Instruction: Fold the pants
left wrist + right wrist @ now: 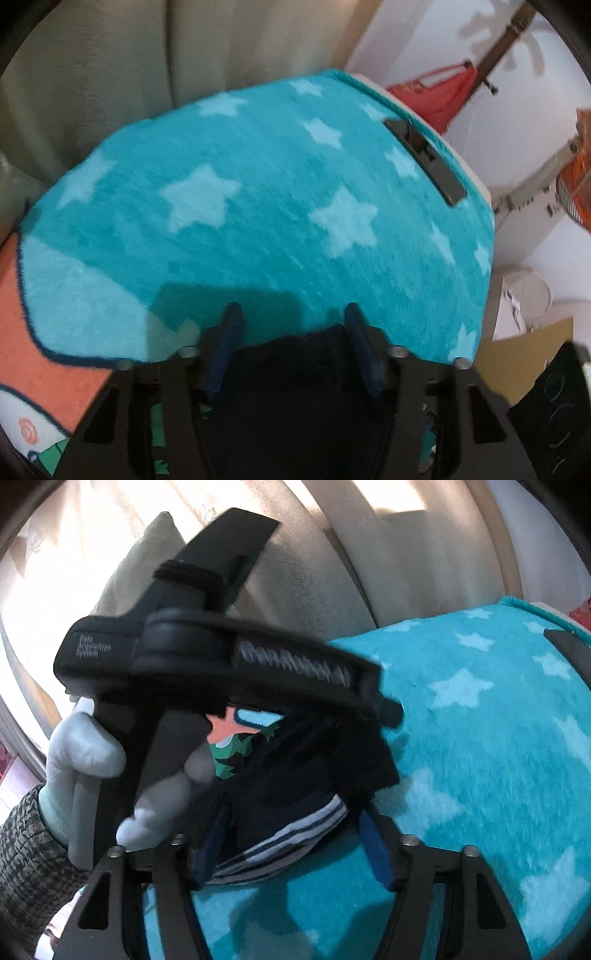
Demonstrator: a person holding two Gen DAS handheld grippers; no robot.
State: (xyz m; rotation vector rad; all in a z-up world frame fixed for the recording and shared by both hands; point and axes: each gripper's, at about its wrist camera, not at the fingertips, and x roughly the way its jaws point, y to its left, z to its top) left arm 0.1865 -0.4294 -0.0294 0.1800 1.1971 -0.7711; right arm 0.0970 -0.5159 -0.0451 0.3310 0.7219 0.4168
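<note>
Dark navy pants [295, 775] with a white-and-navy striped waistband [295, 830] lie bunched on a teal blanket with pale stars [480, 738]. My right gripper [293, 842] is closed around the waistband end, and the cloth fills the gap between its blue pads. In the left wrist view my left gripper [293, 343] points down at the blanket [258, 203], with the dark pants cloth [295, 376] filling the space between its fingers. The left tool's black housing [221, 657], held by a grey-gloved hand [85, 760], hides the far part of the pants.
A black flat bar [424, 162] lies near the blanket's far right edge. Green camouflage cloth [229, 753] and orange cloth [55, 332] sit by the pants. Beige cushions [110, 74] rise behind. A red bag [432, 96], an orange fan [576, 184] and cardboard [524, 354] stand to the right.
</note>
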